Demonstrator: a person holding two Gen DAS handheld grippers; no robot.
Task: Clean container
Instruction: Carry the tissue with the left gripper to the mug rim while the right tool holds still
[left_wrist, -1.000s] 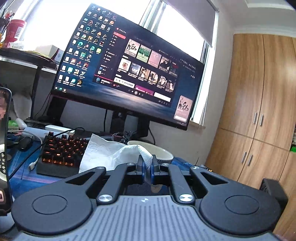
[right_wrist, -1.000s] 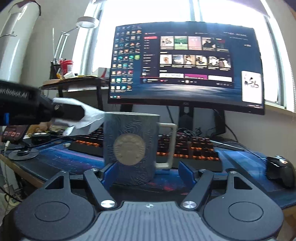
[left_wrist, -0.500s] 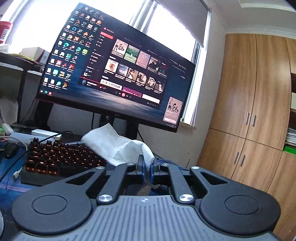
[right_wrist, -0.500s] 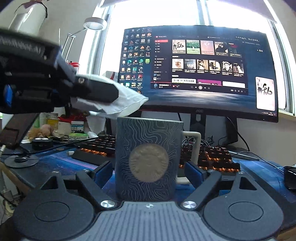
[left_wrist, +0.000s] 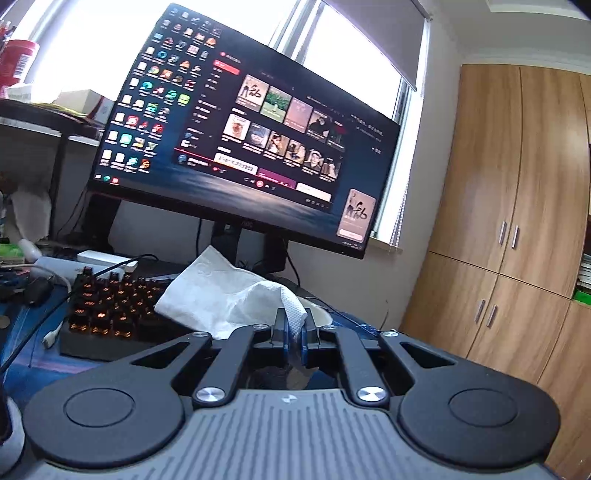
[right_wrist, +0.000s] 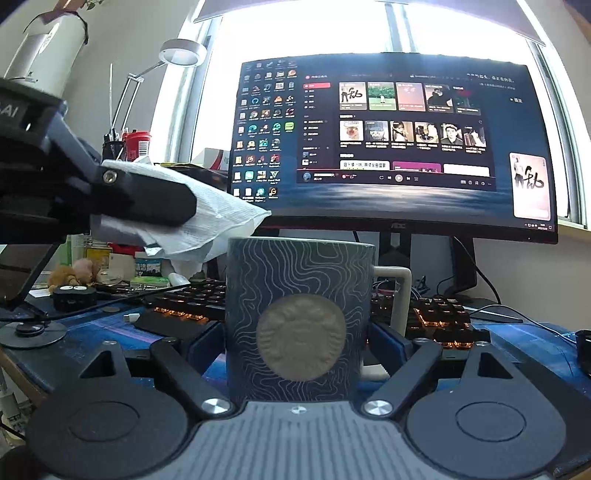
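Note:
A dark blue mug (right_wrist: 299, 306) with wavy lines, a round emblem and a pale handle stands upright on the desk mat. It sits between the blue pads of my right gripper (right_wrist: 299, 347). Those jaws are opening, and the pads flank the mug's sides closely. My left gripper (left_wrist: 293, 325) is shut on a crumpled white paper towel (left_wrist: 221, 291). In the right wrist view the left gripper (right_wrist: 192, 210) comes in from the left and holds the paper towel (right_wrist: 218, 221) just above the mug's left rim. The mug's pale rim (left_wrist: 321, 314) peeks out behind the towel.
A backlit keyboard (right_wrist: 436, 321) lies right behind the mug, under a large monitor (right_wrist: 399, 147). A phone stand (right_wrist: 29, 328), small clutter and a desk lamp (right_wrist: 181, 51) fill the left. A mouse (right_wrist: 583, 350) is at the right edge. Wooden cupboards (left_wrist: 517, 221) stand on the right.
The right jaws have spread wider and the mug now sits closer between them. The left gripper with the paper towel has moved from beside the mug to just over its left rim.

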